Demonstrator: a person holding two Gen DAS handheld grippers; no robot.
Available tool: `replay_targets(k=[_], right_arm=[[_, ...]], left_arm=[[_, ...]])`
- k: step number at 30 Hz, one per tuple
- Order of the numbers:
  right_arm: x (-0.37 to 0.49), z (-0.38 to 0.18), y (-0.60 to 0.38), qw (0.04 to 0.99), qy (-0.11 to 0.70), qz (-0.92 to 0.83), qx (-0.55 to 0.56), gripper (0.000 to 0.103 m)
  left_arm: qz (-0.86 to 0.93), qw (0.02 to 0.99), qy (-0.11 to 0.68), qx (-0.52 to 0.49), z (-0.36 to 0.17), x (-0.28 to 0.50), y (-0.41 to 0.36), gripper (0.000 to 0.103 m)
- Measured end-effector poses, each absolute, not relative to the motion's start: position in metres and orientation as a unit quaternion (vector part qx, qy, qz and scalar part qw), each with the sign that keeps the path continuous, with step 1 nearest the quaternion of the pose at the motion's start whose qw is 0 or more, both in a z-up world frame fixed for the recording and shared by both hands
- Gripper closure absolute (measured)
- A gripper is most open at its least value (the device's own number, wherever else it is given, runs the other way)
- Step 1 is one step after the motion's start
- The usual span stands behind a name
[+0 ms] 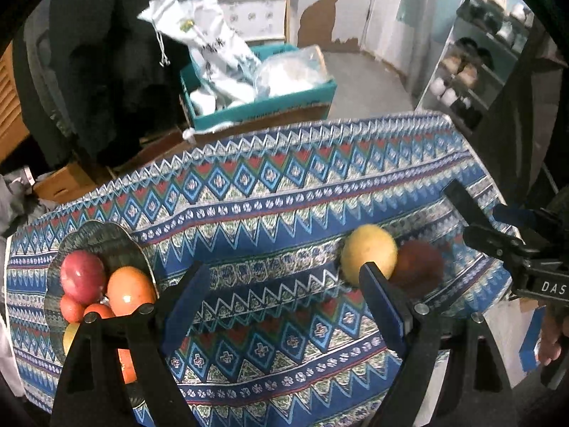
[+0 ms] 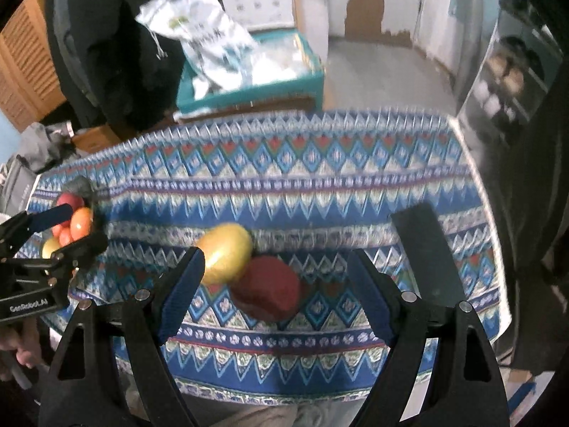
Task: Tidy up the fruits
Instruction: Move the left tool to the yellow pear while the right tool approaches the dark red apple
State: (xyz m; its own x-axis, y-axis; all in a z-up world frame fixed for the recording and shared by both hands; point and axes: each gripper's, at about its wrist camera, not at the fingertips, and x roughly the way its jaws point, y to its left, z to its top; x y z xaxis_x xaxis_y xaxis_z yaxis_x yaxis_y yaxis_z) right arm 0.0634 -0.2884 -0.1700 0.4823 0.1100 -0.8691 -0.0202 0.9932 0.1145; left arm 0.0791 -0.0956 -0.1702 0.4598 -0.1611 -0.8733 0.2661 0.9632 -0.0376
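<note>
Left gripper [image 1: 281, 306] fingers apart, right gripper [image 2: 274, 291] fingers apart above dark red fruit [image 2: 266, 288], touching yellow round fruit [image 2: 225, 252], patterned blue tablecloth [image 2: 320, 185]

Fruits piled on plate [image 1: 96, 238] left, two fruits [image 1: 370, 252] touching right

A yellow fruit [image 2: 225, 253] and a dark red one [image 2: 267, 288] are lying touching between the right jaws — while a plate [image 1: 96, 236] of piled fruits [image 1: 103, 286] is sitting beside the left jaws' left finger.
</note>
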Motion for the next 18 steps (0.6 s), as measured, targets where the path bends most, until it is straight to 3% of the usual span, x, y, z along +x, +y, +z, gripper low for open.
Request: replay_targets(k=[10,18], right_arm=[[0.071,-0.235,-0.278,0.818,0.572,0.045,0.024,0.02],[0.079,-0.254,-0.266,0.809,0.585,0.057,0.011,0.02]], left_arm=[[-0.131,0.829,0.543,0.031,-0.209,0.089,-0.101,0.016],[-0.12,0.824,0.552,0.029,-0.222,0.094,-0.094,0.016]])
